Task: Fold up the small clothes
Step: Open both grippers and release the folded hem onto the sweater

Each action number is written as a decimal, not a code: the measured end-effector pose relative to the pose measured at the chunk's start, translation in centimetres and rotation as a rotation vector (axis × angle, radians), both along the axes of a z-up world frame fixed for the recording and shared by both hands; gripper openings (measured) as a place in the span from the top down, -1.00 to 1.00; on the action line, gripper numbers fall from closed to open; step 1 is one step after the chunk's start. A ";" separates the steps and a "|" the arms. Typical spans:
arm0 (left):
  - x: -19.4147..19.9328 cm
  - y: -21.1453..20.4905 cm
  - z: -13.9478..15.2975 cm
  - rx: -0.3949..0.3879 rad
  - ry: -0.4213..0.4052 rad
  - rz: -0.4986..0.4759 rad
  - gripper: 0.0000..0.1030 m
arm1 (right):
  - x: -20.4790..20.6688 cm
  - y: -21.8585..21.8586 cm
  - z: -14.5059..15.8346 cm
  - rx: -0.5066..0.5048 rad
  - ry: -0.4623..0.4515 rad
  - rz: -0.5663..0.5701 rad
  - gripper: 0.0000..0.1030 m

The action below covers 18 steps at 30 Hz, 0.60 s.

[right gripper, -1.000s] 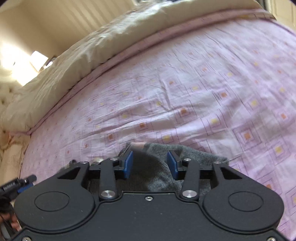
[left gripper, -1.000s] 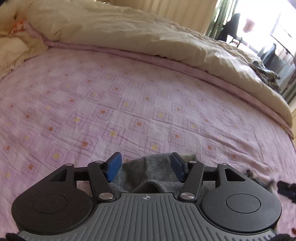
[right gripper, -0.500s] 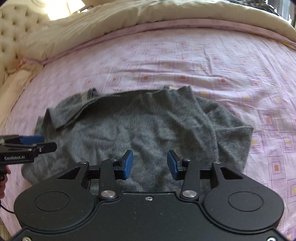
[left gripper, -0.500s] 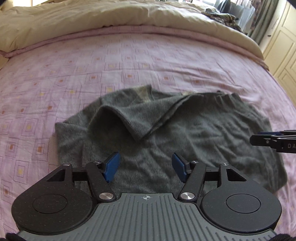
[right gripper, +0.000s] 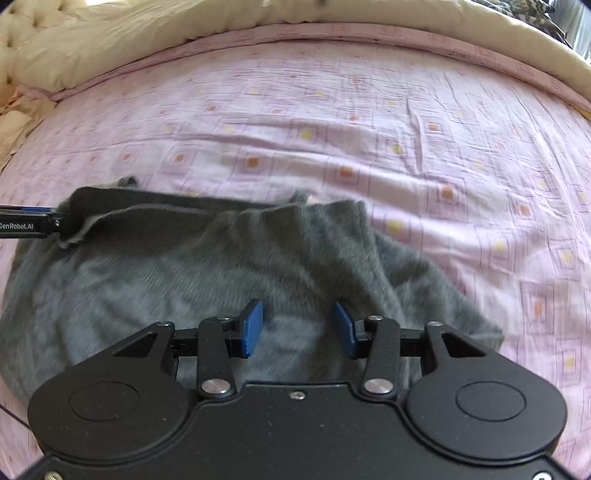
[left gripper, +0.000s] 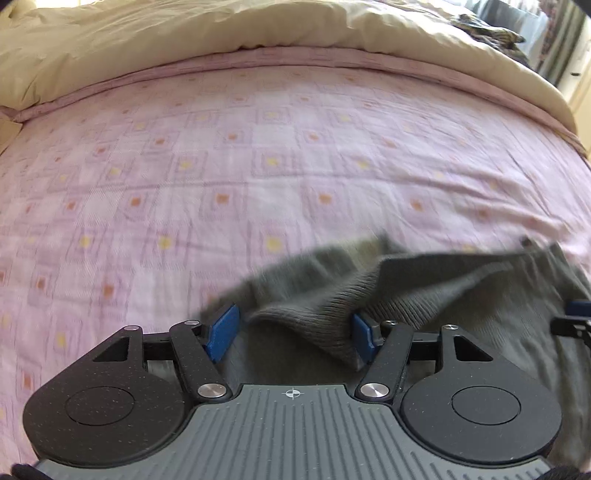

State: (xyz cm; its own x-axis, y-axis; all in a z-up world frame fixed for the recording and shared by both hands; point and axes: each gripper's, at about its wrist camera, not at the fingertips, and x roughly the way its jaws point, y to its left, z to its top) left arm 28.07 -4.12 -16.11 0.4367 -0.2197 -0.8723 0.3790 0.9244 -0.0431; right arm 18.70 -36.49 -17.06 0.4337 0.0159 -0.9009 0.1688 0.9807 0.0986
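Observation:
A dark grey knitted sweater (right gripper: 207,273) lies spread and rumpled on the pink patterned bedsheet (right gripper: 369,122). In the left wrist view my left gripper (left gripper: 292,334) is open, and a raised fold of the sweater (left gripper: 325,314) lies between its blue pads, close to the right pad (left gripper: 364,339). From the right wrist view the left gripper (right gripper: 55,222) comes in at the left edge, its tip at the sweater's lifted far-left edge. My right gripper (right gripper: 298,328) is open low over the middle of the sweater, nothing between its fingers. Its tip (left gripper: 572,319) shows at the right edge of the left wrist view.
A cream duvet (left gripper: 258,26) is bunched along the far side of the bed. A tufted cream headboard (right gripper: 22,22) is at the far left. Dark clothing (left gripper: 487,29) lies at the far right corner. Bare sheet stretches beyond the sweater.
Both grippers have dropped lower and closer to the sweater. A raised fold now sits between the left fingers. Both stay open. The sweater's far-left edge is lifted.

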 end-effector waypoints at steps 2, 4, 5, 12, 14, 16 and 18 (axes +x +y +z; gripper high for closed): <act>1.2 0.2 -0.1 0.000 0.009 0.021 -0.20 | 0.5 -0.5 -0.1 0.011 0.005 -0.021 -0.02; 2.0 0.4 0.0 0.006 0.004 0.041 -0.20 | 0.8 -0.8 -0.1 0.024 0.006 -0.043 -0.02; 2.3 0.5 0.2 0.012 0.000 0.048 -0.20 | 0.9 -1.0 0.0 0.028 0.005 -0.053 -0.02; 3.5 1.7 1.8 0.019 -0.023 0.090 -0.35 | 1.1 -1.7 0.4 0.043 -0.009 -0.153 -0.08; 3.8 1.9 2.4 0.017 -0.028 0.096 -0.38 | 1.0 -1.8 0.7 0.028 -0.017 -0.186 -0.16; 4.1 2.2 3.0 0.015 -0.034 0.116 -0.44 | 0.7 -1.9 1.1 0.012 -0.034 -0.209 -0.18; 4.5 2.6 3.4 0.005 -0.031 0.139 -0.51 | 0.4 -2.1 1.5 0.009 -0.043 -0.226 -0.24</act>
